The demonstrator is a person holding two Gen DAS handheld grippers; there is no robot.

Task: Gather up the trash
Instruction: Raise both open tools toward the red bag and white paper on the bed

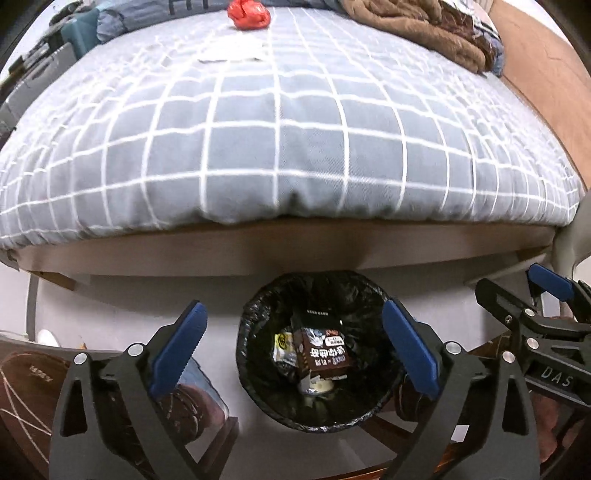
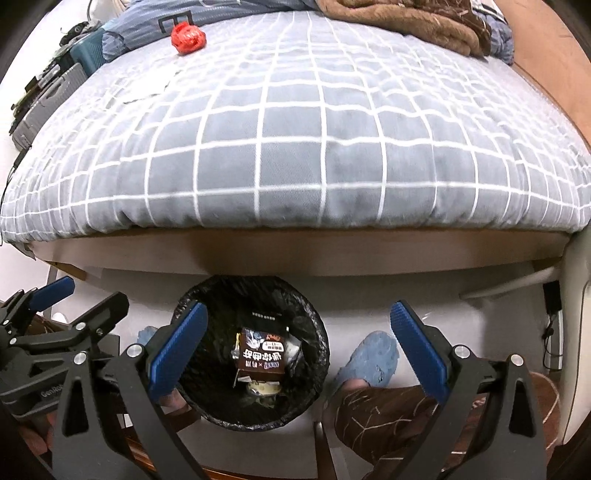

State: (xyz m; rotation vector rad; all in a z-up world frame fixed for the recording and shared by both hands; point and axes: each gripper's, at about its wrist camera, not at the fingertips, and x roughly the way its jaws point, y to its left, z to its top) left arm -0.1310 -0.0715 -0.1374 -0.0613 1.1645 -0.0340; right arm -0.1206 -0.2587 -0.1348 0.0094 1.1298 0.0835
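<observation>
Two pairs of tongs hover low over the black-lined bin [image 1: 317,354] on the floor at the foot of the bed [image 1: 288,140]: the left tongs [image 1: 291,354] and the right tongs [image 2: 299,354], both spread wide and holding nothing. A brown carton [image 1: 325,354] and other scraps already lie in the bin. What is left to collect looks to be the red crumpled wad [image 1: 248,14], lying far across the bed by the pillows, dead ahead of the left tongs and off to the left of the right ones (so the left seems better lined up). It is roundish, with no clear long axis.
</observation>
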